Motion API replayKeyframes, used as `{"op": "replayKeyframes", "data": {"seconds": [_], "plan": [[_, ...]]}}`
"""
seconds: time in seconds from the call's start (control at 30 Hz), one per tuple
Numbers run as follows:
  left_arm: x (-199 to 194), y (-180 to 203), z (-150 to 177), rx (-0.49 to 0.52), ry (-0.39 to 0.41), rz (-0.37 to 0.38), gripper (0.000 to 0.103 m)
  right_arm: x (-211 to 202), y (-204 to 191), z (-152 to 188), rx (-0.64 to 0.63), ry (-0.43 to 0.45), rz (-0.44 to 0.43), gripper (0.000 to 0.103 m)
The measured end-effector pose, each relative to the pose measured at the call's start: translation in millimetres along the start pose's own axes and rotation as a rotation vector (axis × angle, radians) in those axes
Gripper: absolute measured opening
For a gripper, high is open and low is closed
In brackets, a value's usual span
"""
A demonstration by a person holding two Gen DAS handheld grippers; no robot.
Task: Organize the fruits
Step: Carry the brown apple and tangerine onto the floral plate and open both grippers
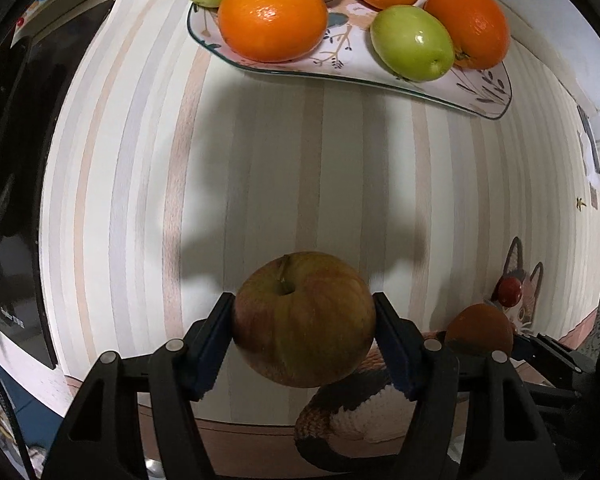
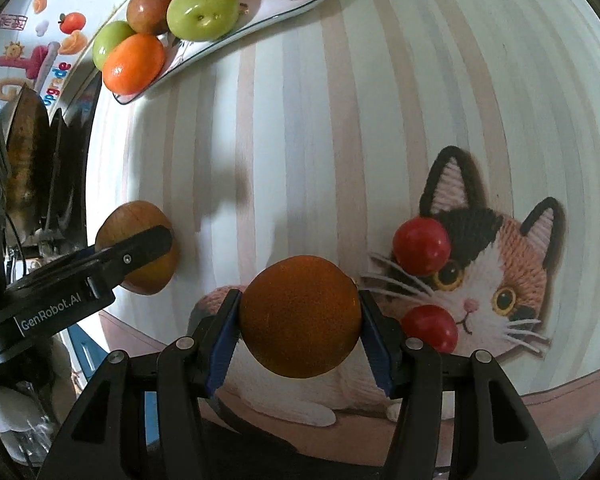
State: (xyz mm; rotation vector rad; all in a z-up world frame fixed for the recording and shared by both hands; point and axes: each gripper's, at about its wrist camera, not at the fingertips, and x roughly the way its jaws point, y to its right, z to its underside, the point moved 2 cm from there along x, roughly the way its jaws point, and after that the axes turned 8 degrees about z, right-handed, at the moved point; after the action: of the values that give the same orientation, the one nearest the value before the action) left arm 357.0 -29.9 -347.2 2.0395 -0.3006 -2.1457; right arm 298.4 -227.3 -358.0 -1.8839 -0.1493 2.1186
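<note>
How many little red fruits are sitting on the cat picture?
2. One red fruit sits by the cat's left ear, above its eye; the other is lower, beside the whiskers, next to the right gripper. None looks hidden.

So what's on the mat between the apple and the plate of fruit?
Nothing: in the left wrist view the striped mat between the apple and the plate is bare, crossed only by shadow.
</note>
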Motion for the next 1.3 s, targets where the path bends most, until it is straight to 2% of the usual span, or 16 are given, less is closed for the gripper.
{"op": "replayKeyframes", "data": {"seconds": [0.17, 0.4, 0.6, 0.77, 0.9, 1.0, 1.23, 1.3], "plan": [[-4.4, -8.0, -2.3, -0.011, -0.001, -0.004, 0.065, -2.2, -4.8, 0.9, -0.042, 0.022, 0.029, 0.059], [-36.5, 3.0, -17.7, 0.015, 0.044, 0.033, 0.065, -17.5, -4.5, -15.7, 0.004, 0.059, -0.024, 0.059], [-80.4, 27.5, -65.6, 0.056, 0.123, 0.072, 0.065, -48.8, -1.4, -57.6, 0.058, 0.128, -0.082, 0.059], [-102.0, 47.0, -127.8, 0.097, 0.178, 0.036, 0.065, -73.1, -2.0, -111.0, 0.105, 0.205, -0.105, 0.059], [-94.4, 62.5, -177.2, 0.130, 0.175, -0.018, 0.065, -77.7, 0.8, -147.8, 0.126, 0.237, -0.080, 0.059], [-77.5, 66.7, -195.7, 0.148, 0.146, -0.047, 0.065, -71.6, 3.2, -162.5, 0.134, 0.225, -0.058, 0.059], [-46.6, 68.2, -208.0, 0.142, 0.052, -0.064, 0.066, -57.5, 1.3, -167.2, 0.141, 0.226, -0.045, 0.059], [-51.1, 70.8, -207.3, 0.146, 0.083, -0.061, 0.068, -52.0, 2.1, -167.1, 0.157, 0.223, -0.062, 0.062]]}}
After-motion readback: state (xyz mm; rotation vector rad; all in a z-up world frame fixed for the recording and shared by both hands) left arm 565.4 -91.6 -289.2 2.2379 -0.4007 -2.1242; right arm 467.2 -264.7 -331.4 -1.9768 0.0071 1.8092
